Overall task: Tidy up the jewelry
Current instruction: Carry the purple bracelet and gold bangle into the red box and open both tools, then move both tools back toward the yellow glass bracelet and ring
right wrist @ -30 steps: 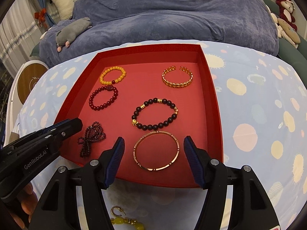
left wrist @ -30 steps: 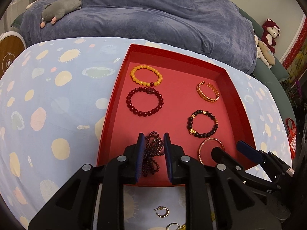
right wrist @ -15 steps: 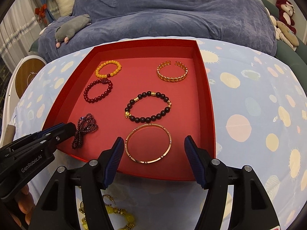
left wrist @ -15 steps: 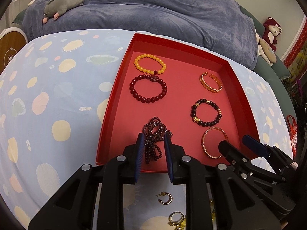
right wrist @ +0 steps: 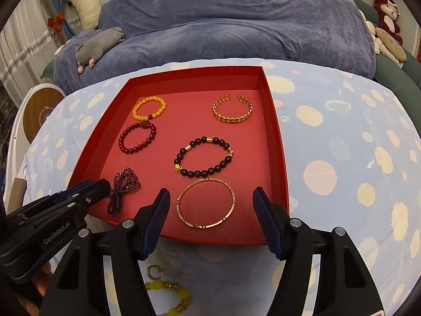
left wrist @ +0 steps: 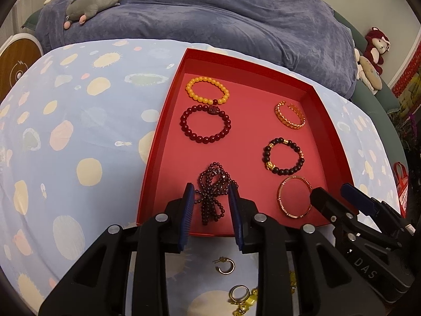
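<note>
Left tool [left wrist: 211,197] just opened off the purple bead strand [left wrist: 213,189], now loose at the red tray's [left wrist: 155,163] near-left corner. Right tool [right wrist: 210,209] gaping, empty, over the rose bangle [right wrist: 206,203]. Placement apparently done.

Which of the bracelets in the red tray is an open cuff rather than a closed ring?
The gold woven-pattern metal cuff at the far right of the red tray. It has a gap facing the tray's far wall; the beaded bracelets and the rose-gold bangle form full loops.

The left gripper [left wrist: 211,197] points steeply down, its jaws just opening and parted a little. The right gripper [right wrist: 210,205] angles down beside it, jaws spread wide.
</note>
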`<state>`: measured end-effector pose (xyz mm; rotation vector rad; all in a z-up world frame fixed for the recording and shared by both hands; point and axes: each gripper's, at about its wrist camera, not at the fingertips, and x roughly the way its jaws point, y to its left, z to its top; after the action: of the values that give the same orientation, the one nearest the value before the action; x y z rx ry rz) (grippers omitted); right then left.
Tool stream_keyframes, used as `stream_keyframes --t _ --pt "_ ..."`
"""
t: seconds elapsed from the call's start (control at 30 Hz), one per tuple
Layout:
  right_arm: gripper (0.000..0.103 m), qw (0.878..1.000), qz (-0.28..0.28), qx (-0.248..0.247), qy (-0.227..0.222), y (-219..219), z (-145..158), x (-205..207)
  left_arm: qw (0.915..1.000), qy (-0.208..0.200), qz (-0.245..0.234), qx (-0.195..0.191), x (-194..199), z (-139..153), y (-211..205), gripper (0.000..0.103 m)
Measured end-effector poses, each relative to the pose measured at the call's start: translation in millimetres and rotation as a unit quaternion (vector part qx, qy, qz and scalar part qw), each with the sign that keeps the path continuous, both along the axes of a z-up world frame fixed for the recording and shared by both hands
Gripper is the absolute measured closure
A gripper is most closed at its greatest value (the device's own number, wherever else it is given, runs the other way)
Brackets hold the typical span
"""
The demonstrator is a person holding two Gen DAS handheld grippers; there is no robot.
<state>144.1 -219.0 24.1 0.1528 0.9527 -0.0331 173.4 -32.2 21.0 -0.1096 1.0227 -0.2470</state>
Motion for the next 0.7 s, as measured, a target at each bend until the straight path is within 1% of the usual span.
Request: stream_keyframes --t 0.1,0.23,0.33,0.5,0.7 --pt "0.040 1.000 0.001 0.004 -0.007 1 9 -9 0.9999 -0.010 0.004 0.005 -5 7 2 0.077" --pt "0.040 1.000 0.005 0.002 -0.018 4 19 -29 0.9997 -0.022 0.011 -0.007 -17 21 12 0.077" --pt "0.040 1.000 0.004 0.011 -0.016 6 22 -49 0.9993 -0.028 0.018 -0.014 -31 29 21 0.075" --pt "0.040 1.000 0.009 0.021 0.002 15 12 -82 0.9988 -0.030 0.032 -0.023 -58 33 40 0.072" --pt "0.040 0.999 0.017 0.017 0.027 31 -9 -106 0.9995 -0.009 0.030 -0.006 -91 17 53 0.072"
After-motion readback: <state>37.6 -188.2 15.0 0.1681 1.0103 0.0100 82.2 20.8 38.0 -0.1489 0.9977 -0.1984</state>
